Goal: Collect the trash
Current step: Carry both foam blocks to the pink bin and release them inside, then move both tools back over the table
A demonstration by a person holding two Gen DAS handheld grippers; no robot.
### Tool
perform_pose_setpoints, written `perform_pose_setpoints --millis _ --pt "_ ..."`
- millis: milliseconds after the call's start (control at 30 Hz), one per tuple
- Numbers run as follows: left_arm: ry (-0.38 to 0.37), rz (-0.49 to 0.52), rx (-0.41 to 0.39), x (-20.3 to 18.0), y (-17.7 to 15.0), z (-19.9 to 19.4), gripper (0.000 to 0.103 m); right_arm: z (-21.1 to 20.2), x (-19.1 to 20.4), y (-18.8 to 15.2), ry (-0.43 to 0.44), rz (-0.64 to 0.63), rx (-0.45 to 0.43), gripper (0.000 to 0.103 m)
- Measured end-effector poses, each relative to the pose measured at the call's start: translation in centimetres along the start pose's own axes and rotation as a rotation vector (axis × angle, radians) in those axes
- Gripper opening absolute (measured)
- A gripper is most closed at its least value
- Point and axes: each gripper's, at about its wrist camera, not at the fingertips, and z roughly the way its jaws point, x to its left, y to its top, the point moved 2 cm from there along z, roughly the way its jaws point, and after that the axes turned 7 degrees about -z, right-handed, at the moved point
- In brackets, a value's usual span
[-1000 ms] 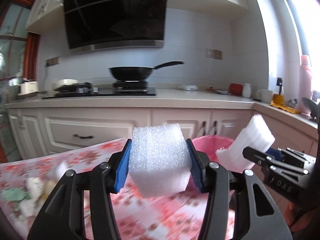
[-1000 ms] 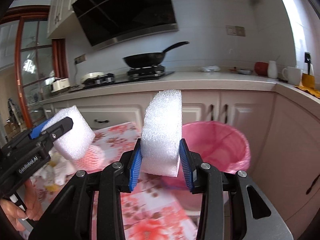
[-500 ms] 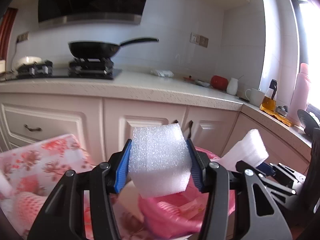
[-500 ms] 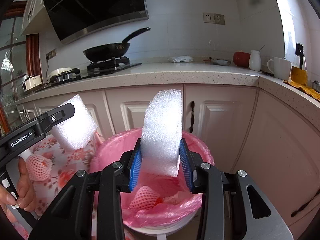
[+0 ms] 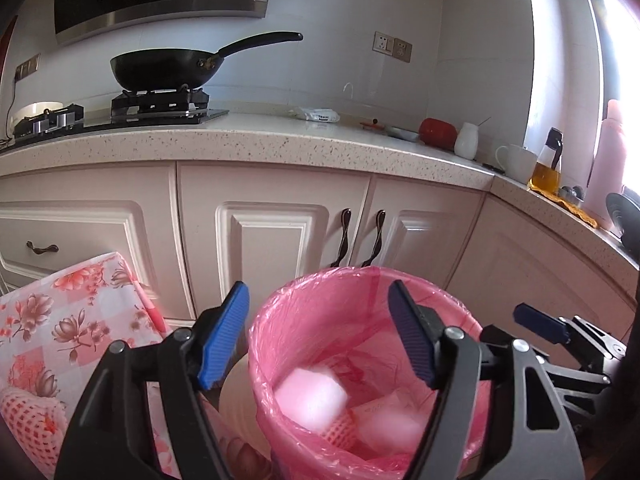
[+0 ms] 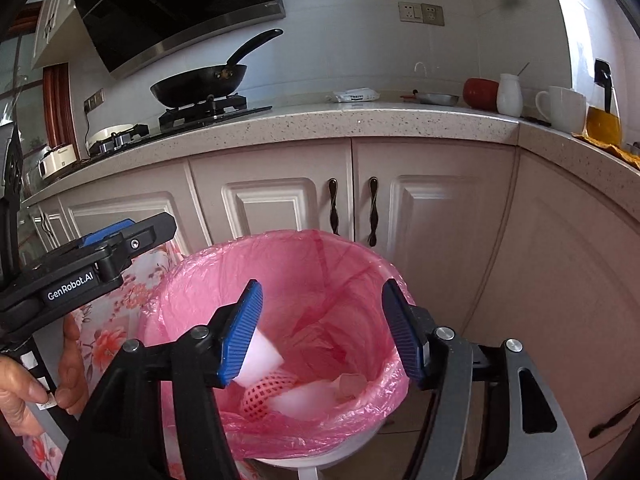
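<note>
A bin lined with a pink bag (image 5: 320,292) stands below both grippers; it also shows in the right wrist view (image 6: 280,240). My left gripper (image 5: 318,336) is open and empty above the bin. My right gripper (image 6: 322,334) is open and empty above the bin. Two white foam blocks lie inside: one (image 5: 310,398) (image 6: 260,360) to the left, another (image 5: 390,428) (image 6: 300,402) lower. A red net fruit sleeve (image 6: 262,396) lies between them. The right gripper shows at the left view's right edge (image 5: 560,336); the left gripper shows at the right view's left (image 6: 88,264).
A table with a floral cloth (image 5: 68,320) stands left of the bin, with a red net sleeve (image 5: 24,416) on it. White cabinets (image 5: 272,240) and a countertop (image 5: 280,140) with a wok (image 5: 168,66), cups and bottles stand behind.
Both grippers opened and let go of their foam blocks, which fell into the pink bin. Both views moved closer over the bin.
</note>
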Motion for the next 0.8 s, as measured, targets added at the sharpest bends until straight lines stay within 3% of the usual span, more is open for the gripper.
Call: perform_pose_setpoints --millis 133,300,467,633,800 --pt "0.012 0.013 -0.013 -0.1 -0.1 -0.9 0.071 -1.2 -0.3 -0.1 -0.003 0.022 -0.016 0.060" --pt "0.072 0.051 -0.065 0.5 -0.7 -4.4 0.089 -3.6 0.3 -0.4 0.011 0.038 -0.029 0.061" --pt "0.104 0.065 -0.086 1.5 -2.0 -8.3 0.098 -6.1 2.5 -0.4 0.030 0.028 -0.055 0.071" --pt "0.154 0.089 -0.119 2.9 -4.0 -13.9 0.098 -8.0 5.4 -0.4 0.050 0.009 -0.077 0.076" --pt "0.222 0.037 -0.167 6.1 -5.8 -20.0 0.098 -9.7 9.4 -1.0 0.118 -0.001 -0.076 0.077"
